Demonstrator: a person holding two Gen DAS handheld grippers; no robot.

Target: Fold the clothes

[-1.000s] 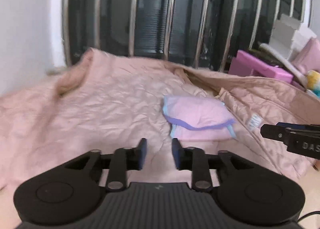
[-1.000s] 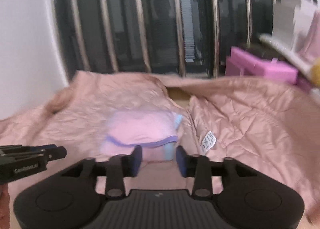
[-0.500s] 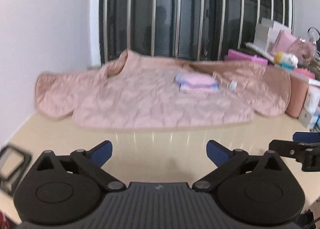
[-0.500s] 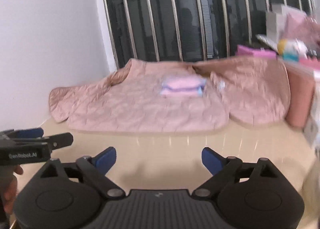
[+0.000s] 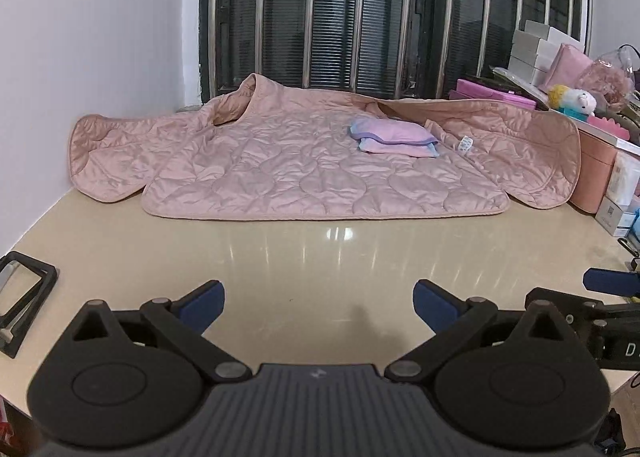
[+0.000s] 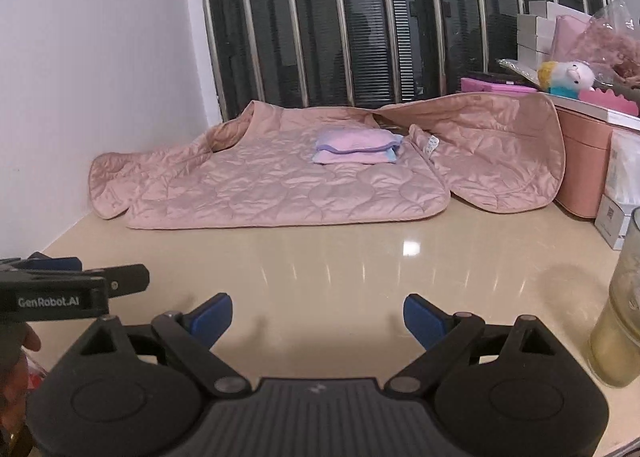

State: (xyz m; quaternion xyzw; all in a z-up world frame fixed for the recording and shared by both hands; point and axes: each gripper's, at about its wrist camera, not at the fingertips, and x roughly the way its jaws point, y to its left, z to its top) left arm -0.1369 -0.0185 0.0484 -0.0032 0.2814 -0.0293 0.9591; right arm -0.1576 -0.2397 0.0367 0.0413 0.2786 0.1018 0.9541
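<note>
Black frame (image 5: 24, 303): far left on the beige tabletop (image 5: 320, 257), lying flat at the near edge.
Left gripper (image 5: 316, 303): low over the bare tabletop, blue pads spread wide, nothing between them.
Quilted pink jacket (image 5: 280, 169): there it is, spread flat across the far half of the table, up against the barred window (image 5: 360, 17); one sleeve runs out left to the wall, the right side laps up onto a pink box (image 5: 596, 173).
Folded pink garment (image 5: 394, 137): a neat little bundle with purple and blue trim, sitting on top of the jacket, right of its middle, just beside the white care label (image 5: 465, 144).
Right gripper (image 6: 318, 317): also wide open and empty, over the near tabletop, well apart from the jacket.
Plush toy (image 6: 568, 77): white and yellow, perched on the clutter at the far right.
Glass (image 6: 620, 317): near right edge, yellowish liquid inside.
</note>
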